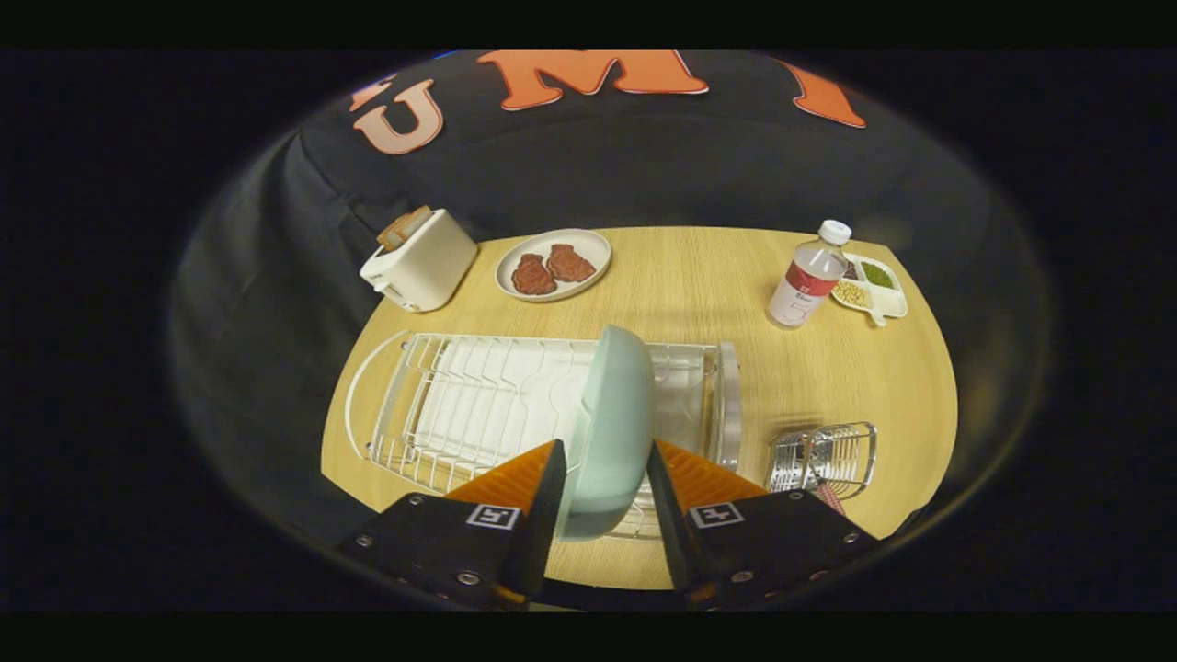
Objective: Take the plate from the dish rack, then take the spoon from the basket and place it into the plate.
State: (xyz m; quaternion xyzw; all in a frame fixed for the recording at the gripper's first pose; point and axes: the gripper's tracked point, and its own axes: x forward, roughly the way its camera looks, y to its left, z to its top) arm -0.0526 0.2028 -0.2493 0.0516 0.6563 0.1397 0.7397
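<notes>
— What did the scene hold, starting from the biggest thing?

— A round wooden table took up most of it. On its near side lay a white wire dish rack, with a pale green plate standing on edge toward the rack's right end.

— And the gripper?

— Its two fingers stood on either side of the plate's lower rim, one on each face, narrowed close against it. They seemed to be pinching the plate, though whether both pressed on it I could not tell for sure.

— Was the plate lifted out?

— Hard to say; its lower edge overlapped the rack's front wires.

— What else sat on the table?

— A white toaster with bread in its slot stood at the far left, and beside it a white dish with two brown patties. On the far right stood a clear bottle with a white cap, just beside a small divided tray of foods.

— And the basket?

— A small wire basket sat right of the rack, near the right finger. Something red-checked showed at its near edge; I could not make out the spoon.
</notes>
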